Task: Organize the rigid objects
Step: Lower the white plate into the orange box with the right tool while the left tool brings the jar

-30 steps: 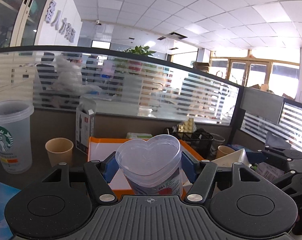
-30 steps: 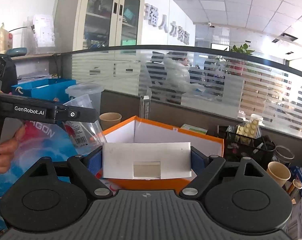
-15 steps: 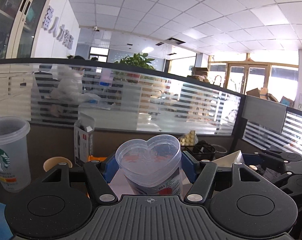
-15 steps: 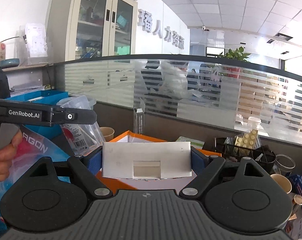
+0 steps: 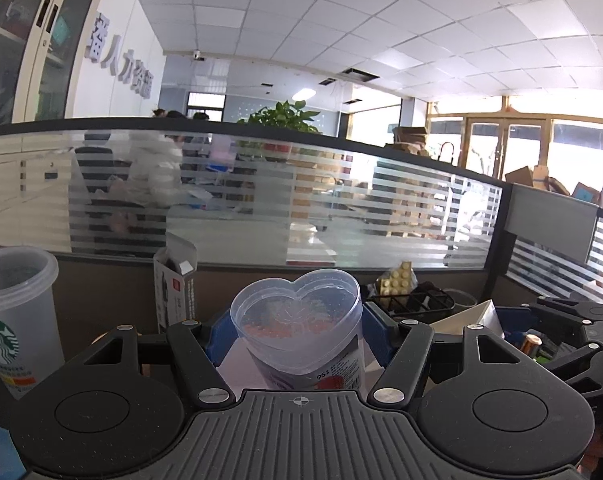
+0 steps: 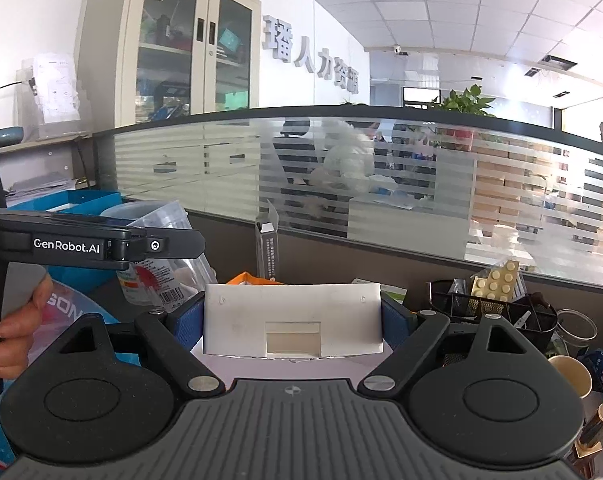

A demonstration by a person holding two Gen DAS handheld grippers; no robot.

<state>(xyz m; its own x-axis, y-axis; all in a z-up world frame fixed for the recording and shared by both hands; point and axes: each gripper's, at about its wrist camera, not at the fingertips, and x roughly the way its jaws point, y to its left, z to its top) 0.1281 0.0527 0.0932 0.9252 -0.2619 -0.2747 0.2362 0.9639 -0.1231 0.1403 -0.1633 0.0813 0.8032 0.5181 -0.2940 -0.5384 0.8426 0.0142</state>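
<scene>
Left claw (image 5: 297,330) pinches heart-shaped clear container (image 5: 301,330), label partly legible "95"; right claw (image 6: 292,322) pinches white box flap (image 6: 292,322) of the orange box (image 6: 247,279), mostly hidden; "GenRobot.AI" on left unit; Starbucks cup (image 5: 13,316) cut off at the left edge.

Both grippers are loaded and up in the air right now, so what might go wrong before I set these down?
1. The left gripper pinches a clear heart-shaped container by thin walls; it might flex and slip.
2. The right gripper holds only one white flap of the orange box, so the box could swing or tear.
3. The Starbucks cup and black mesh organizer stand close by; lowering could knock them.
</scene>
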